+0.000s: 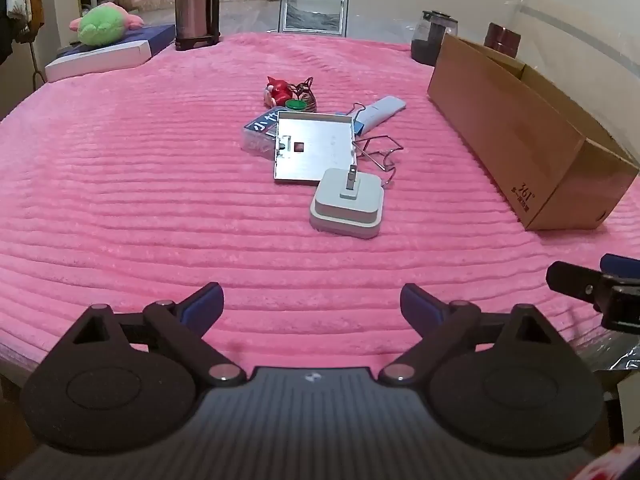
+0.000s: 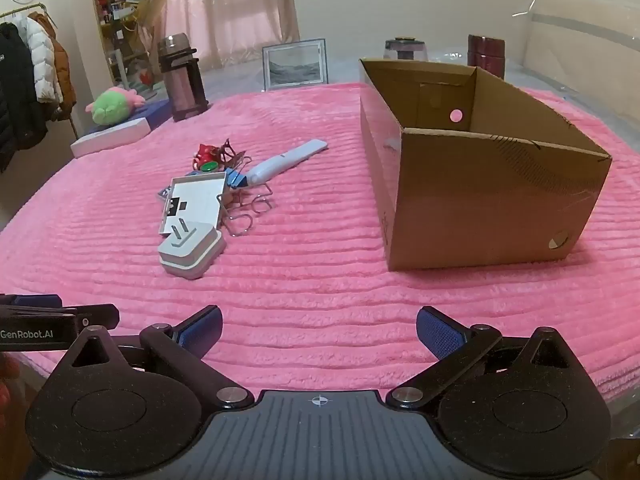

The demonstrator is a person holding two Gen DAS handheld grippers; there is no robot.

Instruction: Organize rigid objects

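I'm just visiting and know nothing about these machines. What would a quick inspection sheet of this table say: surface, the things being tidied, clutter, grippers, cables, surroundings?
Surface: pink ribbed blanket covering the table.
Job's things: white plug adapter, prongs up, nearest; behind it a flat metal tray, wire puzzle pieces, a pale blue pen-like device, a small blue box and red and brown trinkets. Open cardboard box to the right, nothing seen inside.
Clutter: thermos, picture frame, green plush, glass jar, dark red canister.
Grippers: left gripper and right gripper both open, holding nothing, above the near edge.
Cables: nothing seen.
Surroundings: curtains, bookshelf, hanging coats.
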